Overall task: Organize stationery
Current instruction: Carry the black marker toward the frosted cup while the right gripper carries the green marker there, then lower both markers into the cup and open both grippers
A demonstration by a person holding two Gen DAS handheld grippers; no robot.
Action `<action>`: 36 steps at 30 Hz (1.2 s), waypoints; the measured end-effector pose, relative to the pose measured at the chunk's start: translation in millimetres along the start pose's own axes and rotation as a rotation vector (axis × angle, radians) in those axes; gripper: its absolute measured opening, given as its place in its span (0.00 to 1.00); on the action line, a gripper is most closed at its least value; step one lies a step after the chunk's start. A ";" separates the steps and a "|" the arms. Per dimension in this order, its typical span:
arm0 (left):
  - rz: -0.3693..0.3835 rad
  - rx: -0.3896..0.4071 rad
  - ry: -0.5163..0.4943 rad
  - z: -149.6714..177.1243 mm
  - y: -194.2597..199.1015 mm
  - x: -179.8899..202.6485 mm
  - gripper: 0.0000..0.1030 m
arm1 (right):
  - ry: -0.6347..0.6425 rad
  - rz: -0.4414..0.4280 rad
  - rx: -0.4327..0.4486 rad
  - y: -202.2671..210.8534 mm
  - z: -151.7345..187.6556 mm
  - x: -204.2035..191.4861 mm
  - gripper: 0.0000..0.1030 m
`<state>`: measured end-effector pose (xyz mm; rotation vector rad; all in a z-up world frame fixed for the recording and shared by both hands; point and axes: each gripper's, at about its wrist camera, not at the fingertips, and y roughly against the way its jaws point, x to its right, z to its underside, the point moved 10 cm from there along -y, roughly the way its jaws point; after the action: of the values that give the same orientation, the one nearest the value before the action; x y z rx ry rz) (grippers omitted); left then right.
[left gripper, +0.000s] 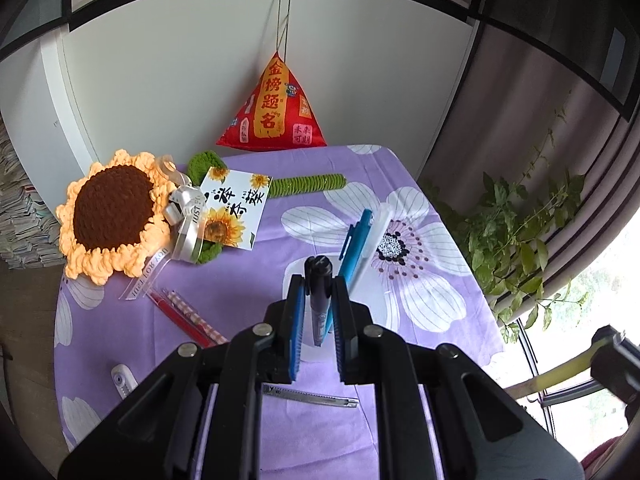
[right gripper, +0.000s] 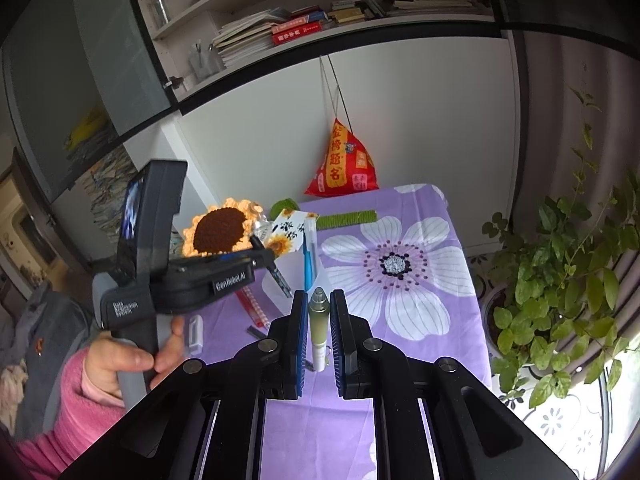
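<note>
The left gripper (left gripper: 318, 300), clamped on a dark marker (left gripper: 319, 296) held upright, sits directly before the translucent holder (left gripper: 372, 248), nearer than the right gripper (right gripper: 319, 316), clamped on a pale pen (right gripper: 319, 328)

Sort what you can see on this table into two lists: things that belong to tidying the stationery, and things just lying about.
Belongs to the job:
dark marker in the left hand-held gripper
green pen in the right hand-held gripper
clear holder with blue pen
red pens
craft knife

Just lying about:
crochet sunflower
sunflower card
red pouch
plant
</note>
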<state>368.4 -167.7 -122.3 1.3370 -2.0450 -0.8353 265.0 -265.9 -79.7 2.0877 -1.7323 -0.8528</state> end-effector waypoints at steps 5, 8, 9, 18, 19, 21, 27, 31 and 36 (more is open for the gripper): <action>0.005 -0.011 -0.002 5.3 -4.0 1.1 0.11 | 0.017 0.011 0.022 1.3 -10.9 -5.4 0.11; 0.007 -0.006 0.003 6.7 -2.8 -0.7 0.12 | 0.028 0.025 0.033 0.6 -18.5 -7.3 0.11; 0.008 -0.005 0.006 6.8 -2.0 -1.5 0.14 | 0.028 0.028 0.036 0.3 -21.3 -8.1 0.11; -0.002 0.088 0.039 13.7 40.2 -21.5 0.53 | 0.036 0.035 0.056 -10.7 -50.5 -18.3 0.11; -0.010 0.105 0.041 15.3 47.1 -25.5 0.54 | 0.039 0.036 0.058 -12.4 -52.9 -19.9 0.11; -0.023 0.130 0.048 20.2 58.8 -34.5 0.55 | 0.041 0.042 0.064 -17.3 -57.8 -22.9 0.11; -0.095 0.171 0.075 46.3 80.7 -69.1 0.61 | 0.030 0.067 0.077 -32.4 -70.3 -25.6 0.11; -0.111 0.158 0.094 60.5 82.9 -85.0 0.61 | 0.022 0.056 0.051 -50.0 -69.7 -32.3 0.11; -0.108 0.152 0.113 70.4 85.8 -95.4 0.61 | 0.049 0.110 -0.004 -78.7 -53.0 -34.9 0.11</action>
<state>300.4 -38.4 -114.7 1.5531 -1.9950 -0.6442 355.8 -221.7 -74.7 1.9738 -1.7992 -0.7662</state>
